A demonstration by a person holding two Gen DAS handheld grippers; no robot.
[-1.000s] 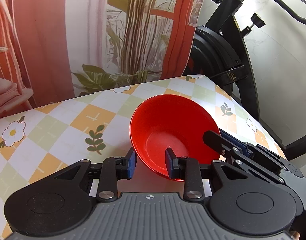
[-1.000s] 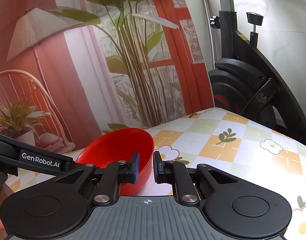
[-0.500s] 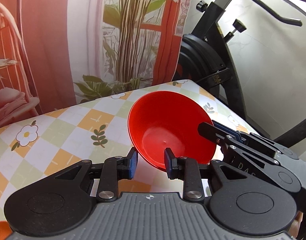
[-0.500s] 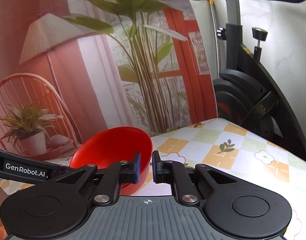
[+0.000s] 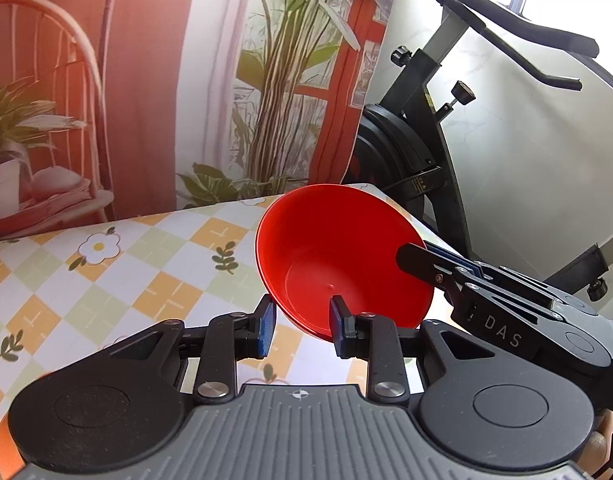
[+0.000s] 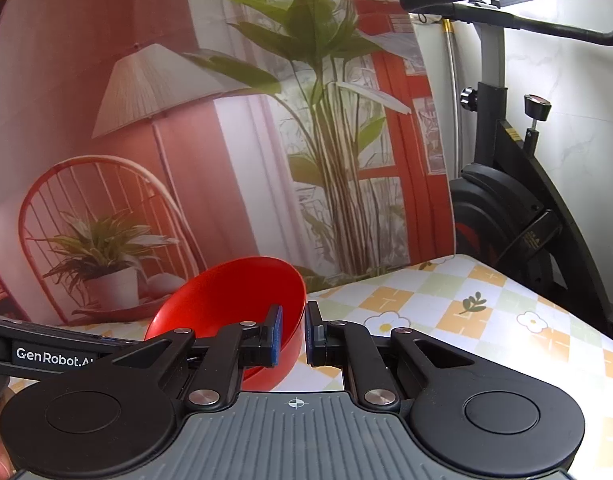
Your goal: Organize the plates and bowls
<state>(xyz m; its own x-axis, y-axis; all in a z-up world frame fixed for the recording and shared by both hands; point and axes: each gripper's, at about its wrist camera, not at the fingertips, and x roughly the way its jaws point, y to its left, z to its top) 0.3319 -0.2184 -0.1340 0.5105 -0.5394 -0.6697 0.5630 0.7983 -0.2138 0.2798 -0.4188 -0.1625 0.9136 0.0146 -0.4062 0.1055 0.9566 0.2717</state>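
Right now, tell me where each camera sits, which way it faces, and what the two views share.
Left wrist: sits on the left tongs, facing along them at the tilted red bowl over the checked table; the right tongs reach in from the right onto the bowl's rim.
Right wrist: sits on the right tongs, facing the backdrop; the rim is between its fingers, and the left tongs' arm crosses at left.
Shared: bowl, table, exercise bike.

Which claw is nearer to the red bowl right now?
Right. The right claw is shut on the rim of the red bowl, holding it tilted. The left claw is open, its fingers straddling the near rim; whether they touch it is unclear.
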